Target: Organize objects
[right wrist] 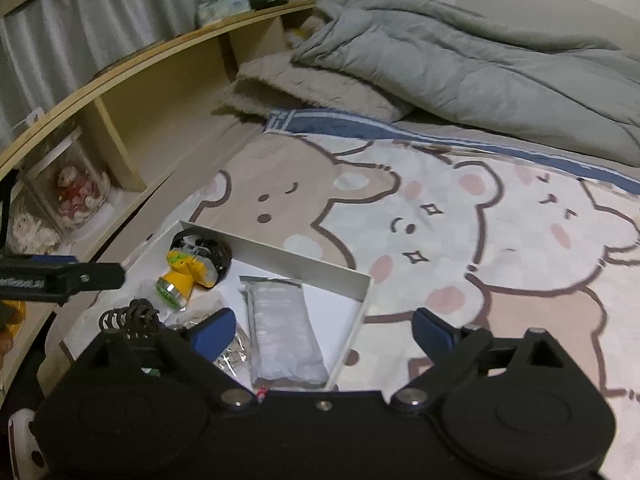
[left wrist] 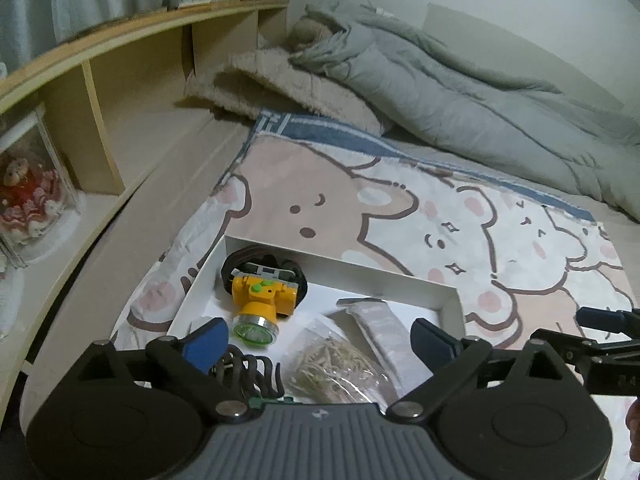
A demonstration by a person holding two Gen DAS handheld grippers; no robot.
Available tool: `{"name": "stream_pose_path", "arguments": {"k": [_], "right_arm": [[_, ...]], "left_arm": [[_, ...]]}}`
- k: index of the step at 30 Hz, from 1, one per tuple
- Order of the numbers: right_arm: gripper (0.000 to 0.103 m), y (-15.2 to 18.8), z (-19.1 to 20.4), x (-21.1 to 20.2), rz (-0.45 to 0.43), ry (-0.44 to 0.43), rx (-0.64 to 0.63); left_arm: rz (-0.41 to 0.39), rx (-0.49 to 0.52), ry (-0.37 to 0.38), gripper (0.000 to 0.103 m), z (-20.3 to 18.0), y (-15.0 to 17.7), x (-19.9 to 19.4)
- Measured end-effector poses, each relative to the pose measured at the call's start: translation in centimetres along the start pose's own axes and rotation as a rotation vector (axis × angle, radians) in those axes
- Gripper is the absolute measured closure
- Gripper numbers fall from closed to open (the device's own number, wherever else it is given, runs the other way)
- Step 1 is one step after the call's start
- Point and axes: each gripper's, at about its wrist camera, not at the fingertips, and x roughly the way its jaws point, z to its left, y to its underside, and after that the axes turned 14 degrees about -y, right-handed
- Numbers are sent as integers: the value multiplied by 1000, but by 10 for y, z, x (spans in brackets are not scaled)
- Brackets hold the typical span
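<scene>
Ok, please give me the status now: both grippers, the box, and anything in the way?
Left gripper open, empty, over white box. Right gripper open, empty. Headlamp, hair claw, two packets inside. Nothing blocking.

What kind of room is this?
Most likely a bedroom: a grey duvet bunched on a bed, a bear blanket spread over it, and a wooden headboard shelf alongside.

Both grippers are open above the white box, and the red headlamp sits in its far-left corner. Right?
Not quite: the headlamp is yellow, not red, as the left wrist view shows. It does sit in the far-left corner of the white box, with both the left gripper and right gripper open.
</scene>
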Motion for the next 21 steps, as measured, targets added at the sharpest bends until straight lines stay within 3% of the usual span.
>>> {"name": "stream_pose_path", "arguments": {"k": [12,21], "right_arm": [[0,39,10,-60,-84,89,-7],[0,65,25,-96,-116,104,-22]], "left_arm": [[-55,5,4,0,-15,41,-60],[-82,8,6,0,-20,67,-93]]}}
